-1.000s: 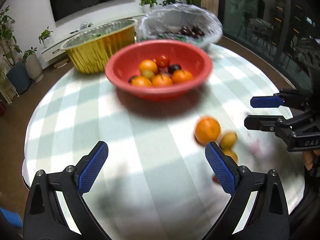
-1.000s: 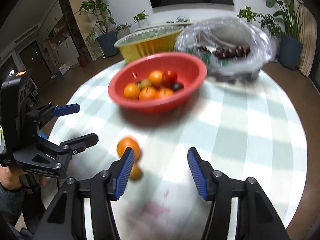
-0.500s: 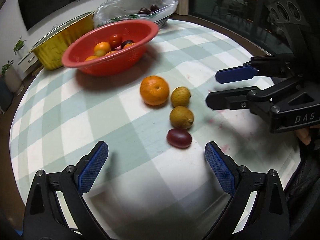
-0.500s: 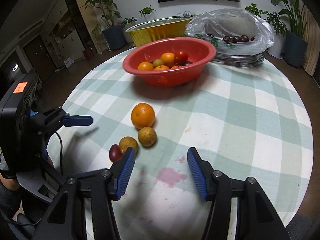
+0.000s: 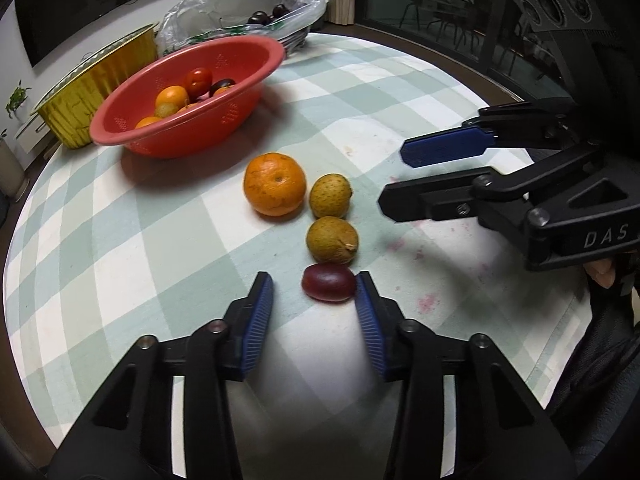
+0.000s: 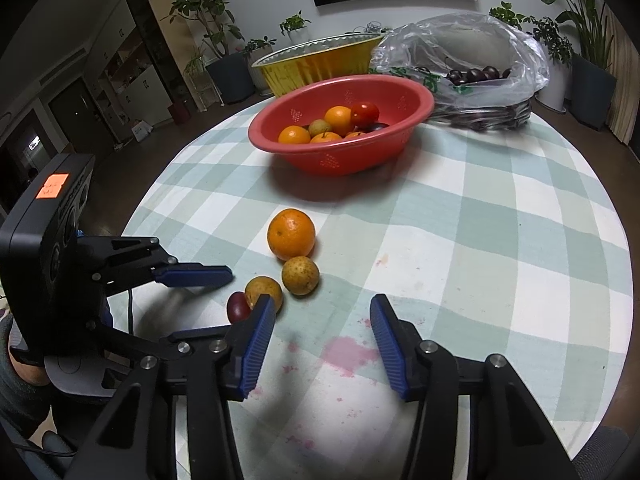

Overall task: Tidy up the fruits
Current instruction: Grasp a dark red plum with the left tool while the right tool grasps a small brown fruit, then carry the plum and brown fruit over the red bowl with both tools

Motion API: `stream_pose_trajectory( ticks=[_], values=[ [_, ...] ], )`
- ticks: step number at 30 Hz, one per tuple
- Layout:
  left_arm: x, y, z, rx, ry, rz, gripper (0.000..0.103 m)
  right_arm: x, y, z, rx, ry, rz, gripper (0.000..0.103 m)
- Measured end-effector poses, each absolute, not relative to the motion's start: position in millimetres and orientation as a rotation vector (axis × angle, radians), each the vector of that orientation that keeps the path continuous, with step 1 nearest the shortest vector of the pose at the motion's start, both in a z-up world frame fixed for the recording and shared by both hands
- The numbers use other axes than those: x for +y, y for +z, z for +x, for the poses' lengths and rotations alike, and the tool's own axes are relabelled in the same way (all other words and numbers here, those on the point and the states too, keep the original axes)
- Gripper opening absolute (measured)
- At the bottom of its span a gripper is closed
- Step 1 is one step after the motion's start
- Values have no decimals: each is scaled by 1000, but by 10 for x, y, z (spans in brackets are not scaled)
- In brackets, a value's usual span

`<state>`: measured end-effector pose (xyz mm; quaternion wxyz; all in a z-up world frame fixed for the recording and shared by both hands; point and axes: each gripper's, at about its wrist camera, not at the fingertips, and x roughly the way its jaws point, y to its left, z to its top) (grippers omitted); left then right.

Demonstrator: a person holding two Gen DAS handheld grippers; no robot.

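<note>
Checked tablecloth, loose fruit, left gripper beside plum

Both wrist views low over table, facing opposite sides, sharing loose fruit

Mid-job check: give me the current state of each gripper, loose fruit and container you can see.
left gripper: open, nothing held, at the plum
right gripper: open, empty
plum: on the cloth, ungripped
two yellow fruits: loose on the cloth
orange: loose on the cloth
red bowl: upright, partly filled with fruit
gold tray: upright, contents hidden
plastic bag: open, dark fruit inside
</note>
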<state>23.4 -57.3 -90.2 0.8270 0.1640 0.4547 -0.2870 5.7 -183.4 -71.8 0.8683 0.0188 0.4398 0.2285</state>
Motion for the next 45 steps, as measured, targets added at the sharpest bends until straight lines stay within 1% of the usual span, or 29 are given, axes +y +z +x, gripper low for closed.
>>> stream_pose_trajectory(
  ticks=[6,16,22,29,36,39,40,45],
  values=[
    [-592,-901,228,964,-639,338,26,-1760,-720,41,931,494,31,51],
    [-477,-872,190,974,-648,276,25,-1689,-718,34,944,505,33,51],
    [-201,-779,128,960,-590,192,25,-1593,-713,13,959,517,27,50],
    [103,-689,84,940,-525,123,25,-1359,-831,80,1026,504,-5,39],
    [160,-724,70,940,-519,105,25,-1138,-874,174,1026,470,-68,36],
    [148,-737,64,940,-515,101,25,-1124,-878,174,1018,458,-90,31],
    [153,-742,64,940,-512,99,25,-1135,-880,174,1017,453,-91,27],
    [148,-737,82,940,-504,97,25,-1173,-876,170,1021,452,-88,27]
  ],
)
